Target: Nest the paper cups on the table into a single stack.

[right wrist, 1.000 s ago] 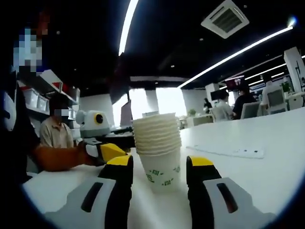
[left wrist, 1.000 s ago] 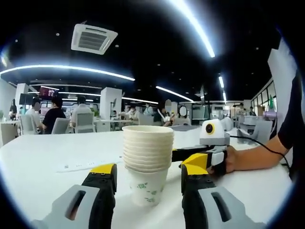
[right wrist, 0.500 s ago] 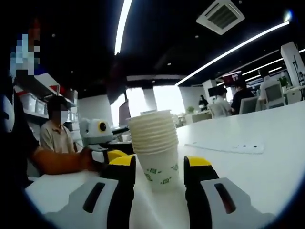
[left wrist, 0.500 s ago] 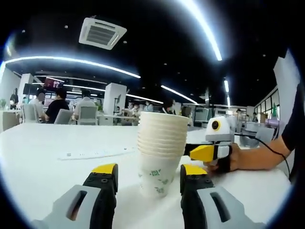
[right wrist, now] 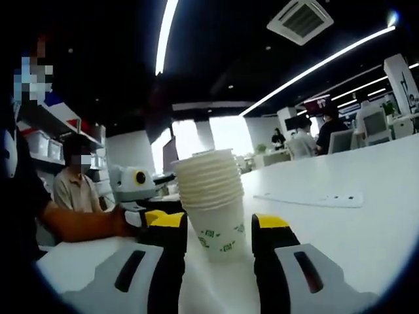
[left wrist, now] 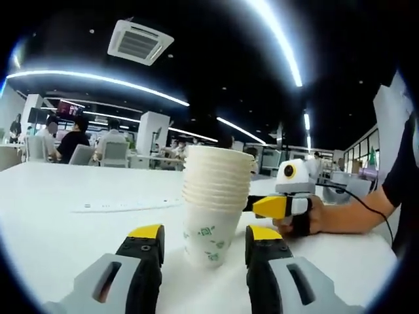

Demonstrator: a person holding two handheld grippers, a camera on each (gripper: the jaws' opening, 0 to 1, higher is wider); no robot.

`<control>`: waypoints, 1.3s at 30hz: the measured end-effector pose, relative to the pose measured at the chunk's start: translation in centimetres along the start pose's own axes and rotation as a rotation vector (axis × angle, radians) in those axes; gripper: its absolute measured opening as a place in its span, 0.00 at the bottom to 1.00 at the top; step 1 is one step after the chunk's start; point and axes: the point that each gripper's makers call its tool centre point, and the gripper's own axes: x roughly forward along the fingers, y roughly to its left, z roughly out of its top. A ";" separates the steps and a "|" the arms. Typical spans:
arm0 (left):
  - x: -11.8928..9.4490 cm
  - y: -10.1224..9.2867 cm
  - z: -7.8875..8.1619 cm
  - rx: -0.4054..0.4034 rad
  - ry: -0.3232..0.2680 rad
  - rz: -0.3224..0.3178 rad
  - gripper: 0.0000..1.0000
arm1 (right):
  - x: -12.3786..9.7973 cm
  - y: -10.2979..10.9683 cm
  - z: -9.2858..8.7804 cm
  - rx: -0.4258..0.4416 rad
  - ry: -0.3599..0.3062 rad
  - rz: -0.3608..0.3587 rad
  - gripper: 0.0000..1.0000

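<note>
One stack of white paper cups [left wrist: 213,199] with a green print on the lowest cup stands upright on the white table [left wrist: 59,229]. My left gripper [left wrist: 204,237] is open, a yellow-tipped jaw on each side of the stack's base. In the right gripper view the same stack of cups [right wrist: 213,199] stands between the jaws of my right gripper [right wrist: 219,226], which is open with little room either side. The right gripper [left wrist: 286,199] also appears just right of the stack, held by a hand. The left gripper [right wrist: 141,196] appears left of the stack.
A white power strip [left wrist: 121,206] lies flat on the table beyond the stack, also seen as the power strip [right wrist: 314,198]. The person's forearm [left wrist: 350,216] rests at the table's right side. Other people sit at desks [left wrist: 72,147] far behind.
Both cameras have shifted a little, so the stack sits slightly differently between the jaws. The stack itself stands where it was, and both grippers stay open around it.
</note>
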 end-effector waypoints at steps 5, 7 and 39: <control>-0.1 0.3 0.2 -0.037 -0.018 0.012 0.52 | 0.0 0.0 -0.1 0.005 0.002 -0.001 0.41; 0.0 0.0 0.0 -0.030 -0.007 0.015 0.51 | 0.0 -0.1 -0.1 0.005 0.002 -0.003 0.41; -6.8 -3.1 1.2 0.012 0.085 0.195 0.51 | -4.8 0.8 4.3 -0.027 -0.068 -0.097 0.37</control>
